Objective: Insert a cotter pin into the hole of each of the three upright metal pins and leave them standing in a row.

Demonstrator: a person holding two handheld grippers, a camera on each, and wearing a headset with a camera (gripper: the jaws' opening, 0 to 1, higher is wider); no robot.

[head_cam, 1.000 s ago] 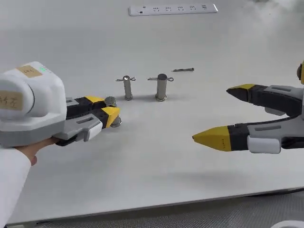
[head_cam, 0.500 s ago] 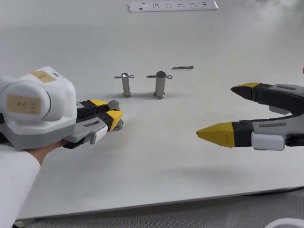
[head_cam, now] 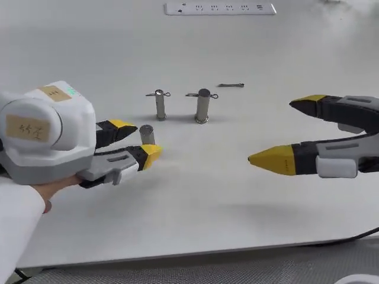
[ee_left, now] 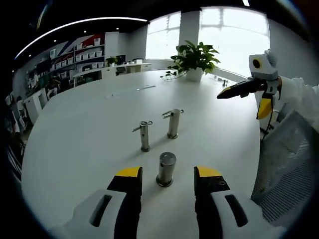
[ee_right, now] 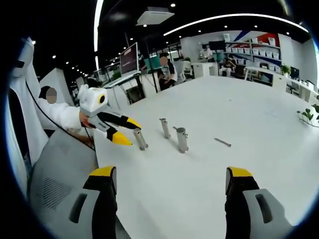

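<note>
The left gripper [head_cam: 139, 139] has its jaws partly open. A bare metal pin [ee_left: 166, 167] stands between the yellow tips, touching neither. Just past it stand a thin pin [head_cam: 160, 105] and a fat pin [head_cam: 202, 106], each with a clip through its top. A loose cotter pin [head_cam: 230, 86] lies farther off. The right gripper [head_cam: 272, 131] is spread wide, well away.

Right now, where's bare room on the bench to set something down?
Widest bare patch: the near table, between the left gripper, the right gripper and the front edge. Another lies between the power strip and the pinned pins. Crowded: mid-table, with two pinned pins, a bare pin between the left jaws, and a loose cotter pin.
</note>
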